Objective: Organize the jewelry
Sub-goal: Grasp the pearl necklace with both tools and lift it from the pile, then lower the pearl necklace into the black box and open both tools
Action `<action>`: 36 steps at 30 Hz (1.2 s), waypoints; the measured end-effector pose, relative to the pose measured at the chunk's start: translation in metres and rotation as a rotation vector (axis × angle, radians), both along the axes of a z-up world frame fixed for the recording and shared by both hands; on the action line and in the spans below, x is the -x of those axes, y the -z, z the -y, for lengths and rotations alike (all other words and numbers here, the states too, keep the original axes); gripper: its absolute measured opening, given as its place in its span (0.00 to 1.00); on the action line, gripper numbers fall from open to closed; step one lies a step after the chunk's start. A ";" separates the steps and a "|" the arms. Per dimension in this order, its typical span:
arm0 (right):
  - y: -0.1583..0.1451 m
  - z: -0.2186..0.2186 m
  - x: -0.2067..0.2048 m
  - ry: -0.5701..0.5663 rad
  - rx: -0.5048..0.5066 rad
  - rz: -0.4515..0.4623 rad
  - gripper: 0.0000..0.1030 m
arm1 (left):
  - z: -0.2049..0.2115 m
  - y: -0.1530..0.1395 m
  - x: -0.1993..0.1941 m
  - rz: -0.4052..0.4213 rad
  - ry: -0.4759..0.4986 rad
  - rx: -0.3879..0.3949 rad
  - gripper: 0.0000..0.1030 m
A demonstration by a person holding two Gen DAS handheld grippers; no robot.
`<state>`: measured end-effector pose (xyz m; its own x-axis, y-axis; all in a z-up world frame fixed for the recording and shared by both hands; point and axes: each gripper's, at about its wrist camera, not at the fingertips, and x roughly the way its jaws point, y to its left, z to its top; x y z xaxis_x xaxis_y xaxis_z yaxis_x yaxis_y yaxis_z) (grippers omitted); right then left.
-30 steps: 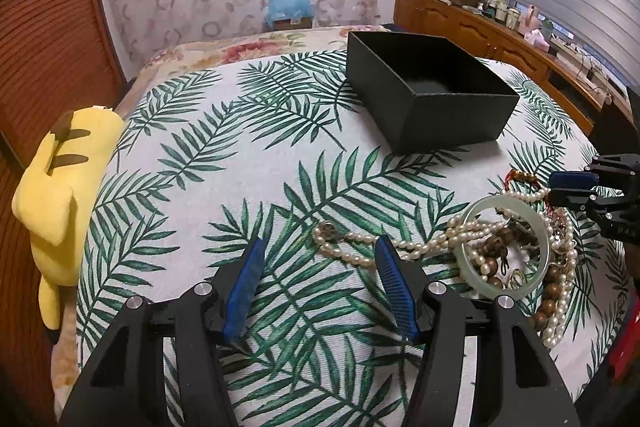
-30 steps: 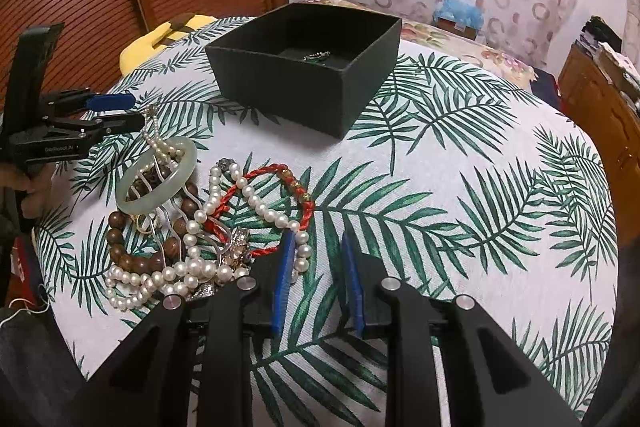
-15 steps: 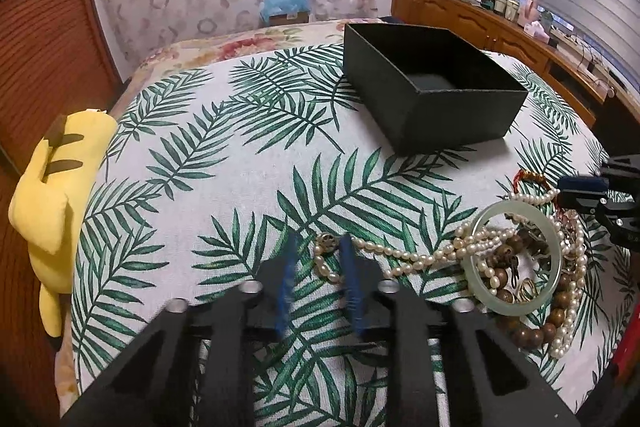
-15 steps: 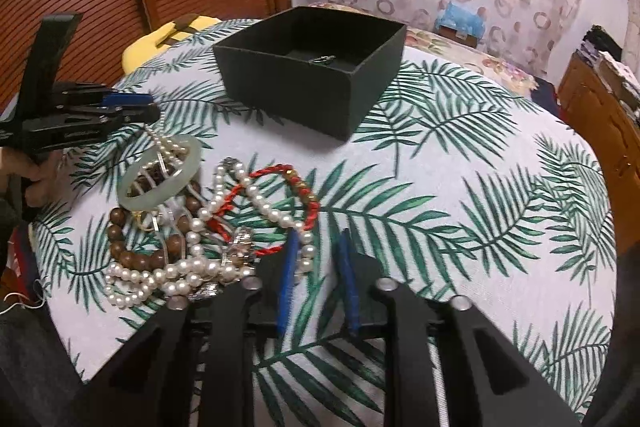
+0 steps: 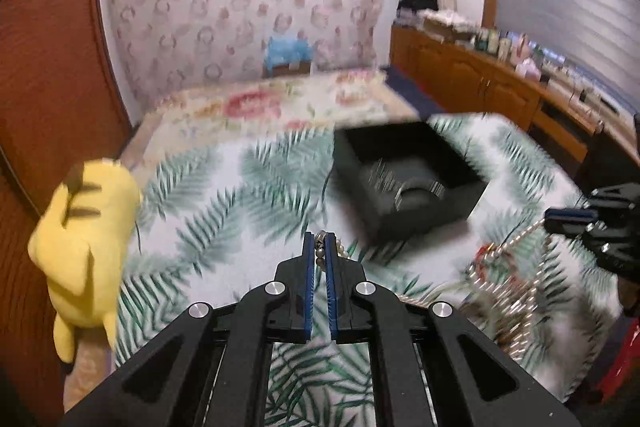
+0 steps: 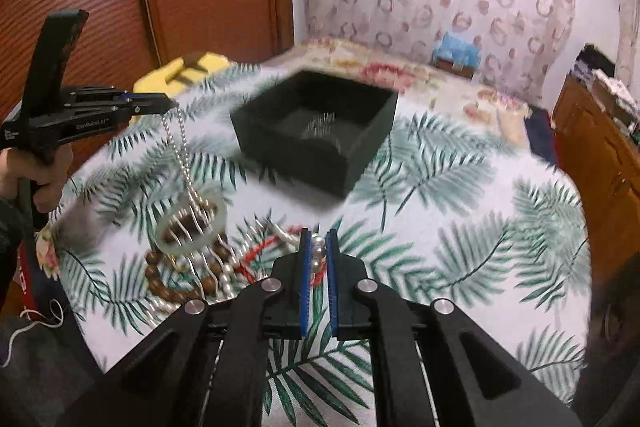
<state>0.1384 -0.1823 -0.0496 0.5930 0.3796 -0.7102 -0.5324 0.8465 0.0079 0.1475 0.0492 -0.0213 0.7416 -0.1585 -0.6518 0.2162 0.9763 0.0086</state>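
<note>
Both views are motion-blurred. My left gripper (image 5: pixel 319 247) is shut on one end of a pearl necklace (image 5: pixel 319 251) and holds it up; from the right wrist view the left gripper (image 6: pixel 170 105) has the strand (image 6: pixel 182 151) hanging down to the jewelry pile. My right gripper (image 6: pixel 318 251) is shut on the pearls (image 6: pixel 317 250) of the same necklace; it also shows in the left wrist view (image 5: pixel 552 215). A pale green bangle (image 6: pixel 191 225), brown wooden beads (image 6: pixel 176 285) and a red cord bracelet (image 6: pixel 260 253) lie tangled. The open black box (image 6: pixel 316 131) stands beyond, something small inside.
A palm-leaf cloth (image 6: pixel 460 187) covers the round table. A yellow plush toy (image 5: pixel 82 239) lies at its left edge. A bed with floral cover (image 5: pixel 260 107) lies behind. A wooden sideboard (image 5: pixel 500 95) with clutter runs along the right wall.
Both grippers have closed on the pearl necklace. The left gripper has lifted its end off the table, pulling the strand taut from the pile. The bangle has tilted up.
</note>
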 end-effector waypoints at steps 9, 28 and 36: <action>-0.069 0.007 0.009 -0.001 -0.049 0.137 0.08 | 0.024 -0.078 0.007 0.138 0.053 0.033 0.04; -0.176 0.011 0.019 -0.013 -0.121 0.340 0.08 | 0.054 -0.146 0.007 0.256 0.089 0.025 0.04; -0.201 0.012 0.004 -0.013 -0.126 0.387 0.08 | 0.066 -0.157 -0.014 0.274 0.110 0.025 0.04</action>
<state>0.1348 -0.1946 0.1512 0.8022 0.4584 -0.3825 -0.5268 0.8450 -0.0921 0.1613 -0.0168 0.1355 0.8668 -0.2615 -0.4246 0.3140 0.9477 0.0574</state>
